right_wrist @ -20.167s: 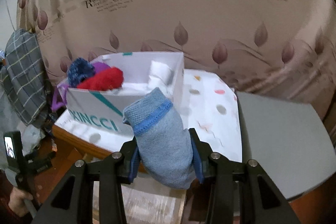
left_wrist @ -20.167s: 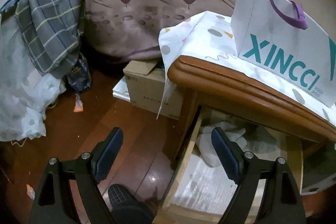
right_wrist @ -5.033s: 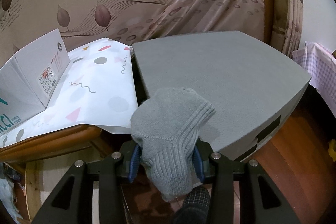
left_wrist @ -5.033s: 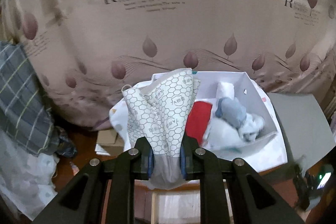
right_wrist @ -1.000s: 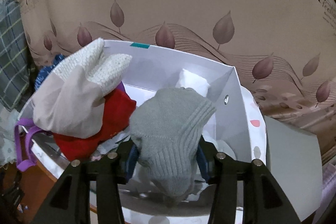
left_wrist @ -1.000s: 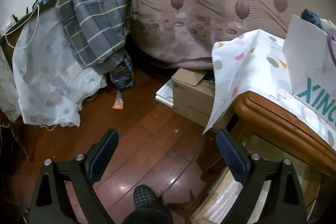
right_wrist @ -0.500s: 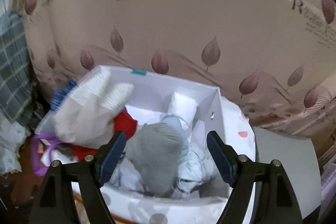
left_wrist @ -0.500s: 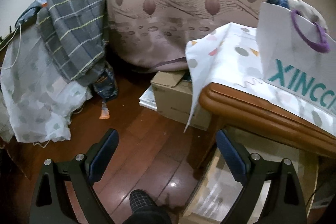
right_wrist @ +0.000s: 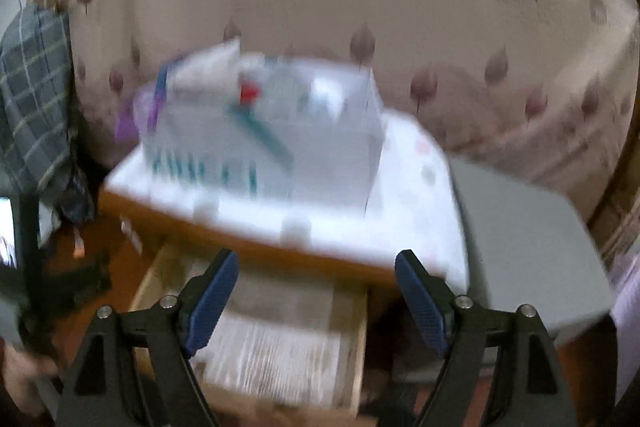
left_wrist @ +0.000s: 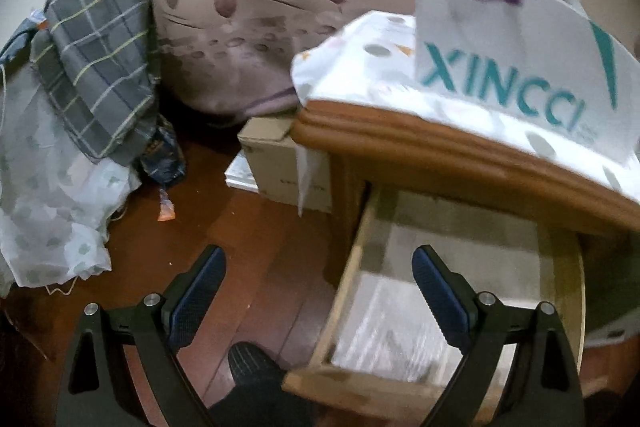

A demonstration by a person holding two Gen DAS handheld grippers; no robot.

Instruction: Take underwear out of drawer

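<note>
The wooden drawer [left_wrist: 347, 283] stands pulled out under the table top [left_wrist: 460, 151]. Only its pale lining [left_wrist: 392, 331] shows in the left wrist view; no garment is visible in it. My left gripper [left_wrist: 316, 259] hangs open and empty over the drawer's left wall. On the table stands the white XINCCI bag [left_wrist: 508, 39] with garments heaped at its top. In the blurred right wrist view my right gripper [right_wrist: 316, 263] is open and empty above the drawer [right_wrist: 360, 339], well short of the bag [right_wrist: 260, 147], where a bit of red cloth [right_wrist: 249, 91] shows.
A grey plaid cloth [left_wrist: 96, 55] over pale fabric fills the left. A cardboard box [left_wrist: 280, 163] sits on the wood floor beside the table. A grey box [right_wrist: 528, 251] stands right of the table. A person's foot [left_wrist: 256, 367] is below the left gripper. A curtain [right_wrist: 320, 7] hangs behind.
The right gripper opened, left the grey sock in the bag and drew back toward the drawer. The left wrist view swung right from the floor onto the open drawer.
</note>
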